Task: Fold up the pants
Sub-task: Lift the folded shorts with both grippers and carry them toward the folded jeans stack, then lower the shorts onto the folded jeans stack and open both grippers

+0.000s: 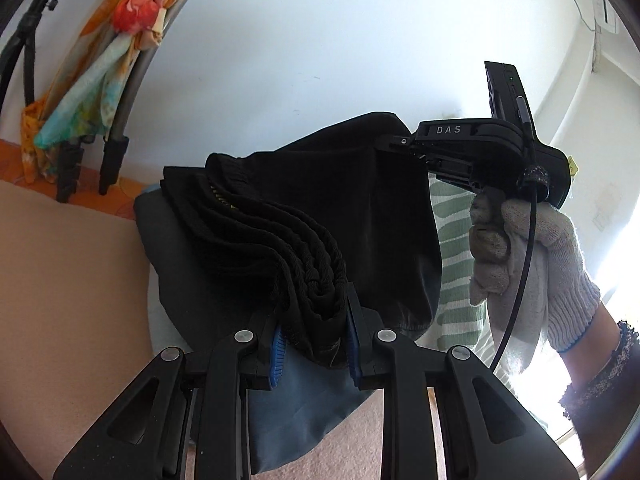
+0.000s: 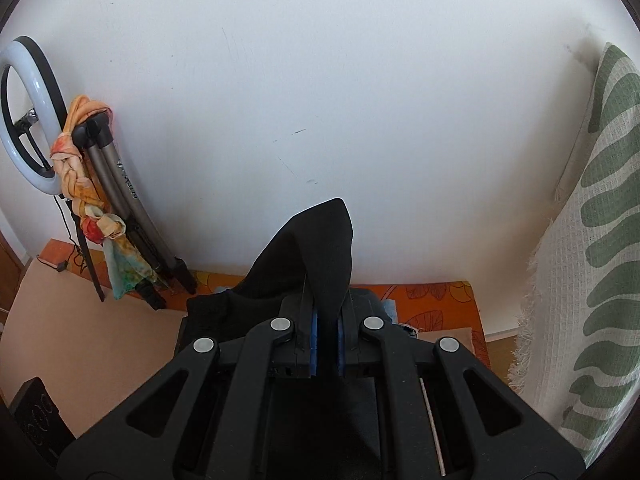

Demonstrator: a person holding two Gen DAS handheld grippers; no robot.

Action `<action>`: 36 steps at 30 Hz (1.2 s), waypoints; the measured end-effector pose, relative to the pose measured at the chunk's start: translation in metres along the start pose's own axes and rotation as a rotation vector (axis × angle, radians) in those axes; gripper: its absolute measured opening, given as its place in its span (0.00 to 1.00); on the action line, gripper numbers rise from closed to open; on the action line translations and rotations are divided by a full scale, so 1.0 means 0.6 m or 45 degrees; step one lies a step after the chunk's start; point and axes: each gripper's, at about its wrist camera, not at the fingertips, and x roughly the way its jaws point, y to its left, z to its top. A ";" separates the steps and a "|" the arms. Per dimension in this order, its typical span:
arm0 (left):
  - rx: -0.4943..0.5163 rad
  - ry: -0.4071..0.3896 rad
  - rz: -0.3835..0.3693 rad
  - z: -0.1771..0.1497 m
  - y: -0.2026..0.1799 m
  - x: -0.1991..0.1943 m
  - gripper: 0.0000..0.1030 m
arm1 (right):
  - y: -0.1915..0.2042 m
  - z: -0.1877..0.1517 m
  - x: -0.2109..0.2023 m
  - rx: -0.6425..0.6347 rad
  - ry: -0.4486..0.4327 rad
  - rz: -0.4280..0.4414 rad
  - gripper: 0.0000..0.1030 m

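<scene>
The black pants (image 1: 320, 208) hang lifted in the air between my two grippers. My left gripper (image 1: 314, 340) is shut on the bunched ribbed waistband, which bulges between its blue pads (image 1: 277, 350). In the left wrist view my right gripper (image 1: 394, 144), held by a gloved hand, is shut on the far corner of the pants. In the right wrist view my right gripper (image 2: 327, 350) pinches a flap of the black pants (image 2: 320, 248) that stands up between its fingers.
A peach-coloured surface (image 1: 72, 280) lies below with other dark and blue clothes (image 1: 304, 408) on it. A tripod with a ring light (image 2: 28, 108) and a colourful scarf (image 2: 96, 216) leans on the white wall. A green-patterned curtain (image 2: 592, 260) hangs at the right.
</scene>
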 end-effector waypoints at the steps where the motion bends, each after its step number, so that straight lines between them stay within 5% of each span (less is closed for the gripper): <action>1: -0.007 -0.002 0.008 -0.004 0.002 0.002 0.22 | -0.007 -0.004 0.010 0.013 0.007 0.018 0.07; 10: -0.043 0.093 0.062 -0.018 0.019 -0.001 0.25 | -0.061 -0.032 0.078 0.142 0.148 -0.102 0.13; 15: -0.012 0.162 0.101 -0.027 0.008 -0.017 0.30 | -0.073 -0.040 0.074 0.157 0.146 -0.202 0.52; 25: 0.135 0.149 0.165 -0.024 -0.011 -0.086 0.50 | -0.088 -0.062 0.020 0.246 0.091 -0.268 0.59; 36: 0.198 0.143 0.150 -0.005 -0.033 -0.182 0.50 | -0.027 -0.118 -0.126 0.288 0.016 -0.237 0.69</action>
